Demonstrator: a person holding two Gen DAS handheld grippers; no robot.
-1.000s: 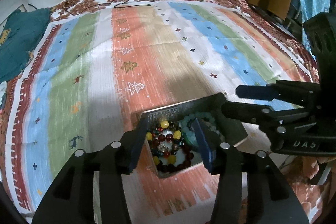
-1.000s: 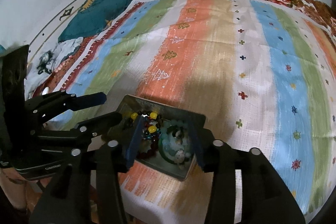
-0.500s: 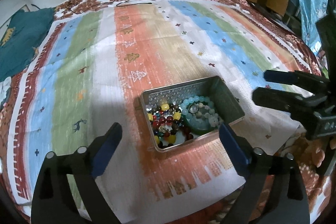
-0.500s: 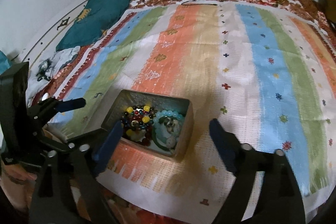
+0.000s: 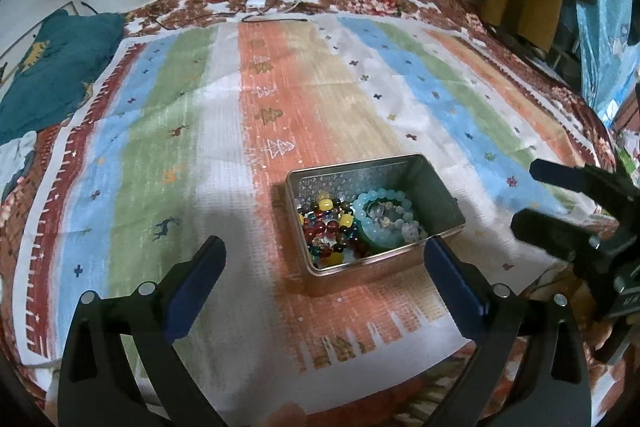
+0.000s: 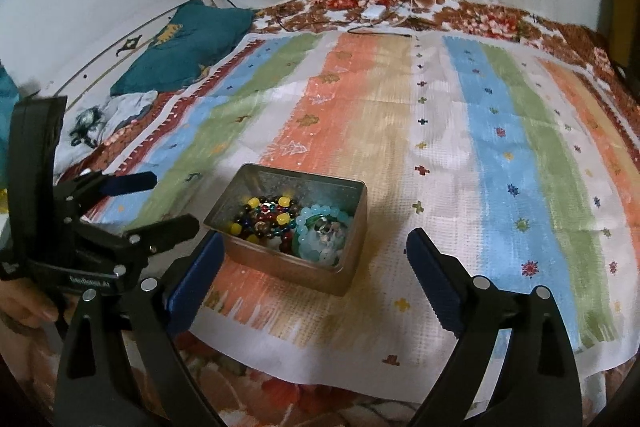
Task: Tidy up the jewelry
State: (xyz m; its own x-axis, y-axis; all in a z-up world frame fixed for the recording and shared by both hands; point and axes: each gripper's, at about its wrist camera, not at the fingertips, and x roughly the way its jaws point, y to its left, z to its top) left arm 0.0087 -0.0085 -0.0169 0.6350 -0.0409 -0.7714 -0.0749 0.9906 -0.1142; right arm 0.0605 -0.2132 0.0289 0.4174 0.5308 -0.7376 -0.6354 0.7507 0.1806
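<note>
The left gripper (image 5: pixel 322 269) has its jaws spread wide and empty, one blue-padded finger at the lower left of the left wrist view and the other at the lower right, just short of the near wall of the tin (image 5: pixel 362 277). The right gripper (image 6: pixel 314 263) is likewise released and holds nothing; in the right wrist view its left finger sits just beside the tin's near left corner and its right finger stands apart on the cloth at lower centre right.

The tin, an open rectangular metal box, rests low in the middle of both frames on a striped blanket (image 5: pixel 168 131) spread over the bed. Inside lie the multicoloured bead bracelets (image 5: pixel 326 229) of red, yellow and dark beads on the left side, touching a pale turquoise bracelet (image 5: pixel 380 217) coiled on the right. No jewelry shows on the blanket outside the tin.

Toward the upper left of each frame lies a teal cushion (image 6: pixel 184 47), and a white charger (image 5: pixel 256 1) with cables sits at the far edge of the bed under the wall.

Judging by the gathered beads and both empty jaws hovering clear, the collecting step looks finished or nearly so. Any next move would likely call for closing or shifting the tin, though no lid is visible.
</note>
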